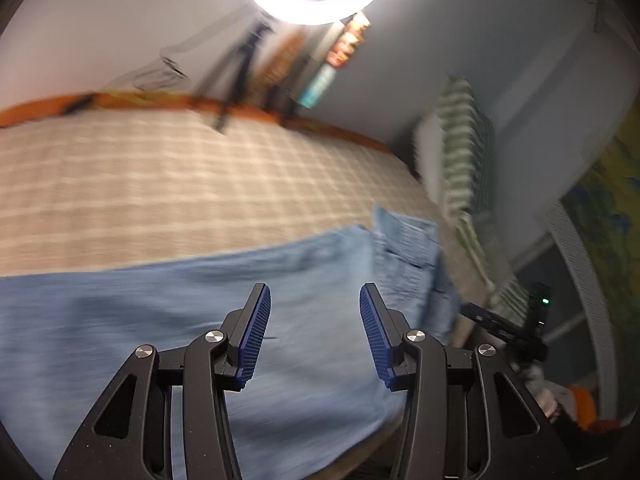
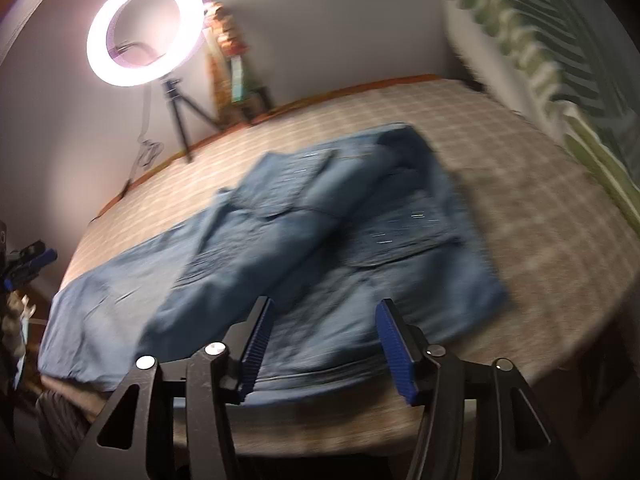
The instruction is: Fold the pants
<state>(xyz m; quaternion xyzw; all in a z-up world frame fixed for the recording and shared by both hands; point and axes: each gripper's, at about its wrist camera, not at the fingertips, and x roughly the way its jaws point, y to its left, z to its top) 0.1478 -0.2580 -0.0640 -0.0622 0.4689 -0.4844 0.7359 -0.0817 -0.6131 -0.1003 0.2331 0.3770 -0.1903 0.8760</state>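
Observation:
Blue denim pants (image 2: 304,240) lie spread on a bed with a beige checked cover (image 2: 540,208), waist and back pockets to the right, legs running left. In the left wrist view the pants (image 1: 160,320) fill the lower frame, with the waist end (image 1: 408,240) at the right. My left gripper (image 1: 315,294) is open and empty above the leg fabric. My right gripper (image 2: 324,308) is open and empty above the near edge of the pants' seat. The left gripper also shows at the left edge of the right wrist view (image 2: 28,264). Both views are motion-blurred.
A lit ring light (image 2: 146,30) on a tripod stands at the far side of the bed by the wall. A green striped pillow (image 2: 560,72) lies at the head of the bed. The bed's near edge (image 2: 360,432) lies just under my right gripper.

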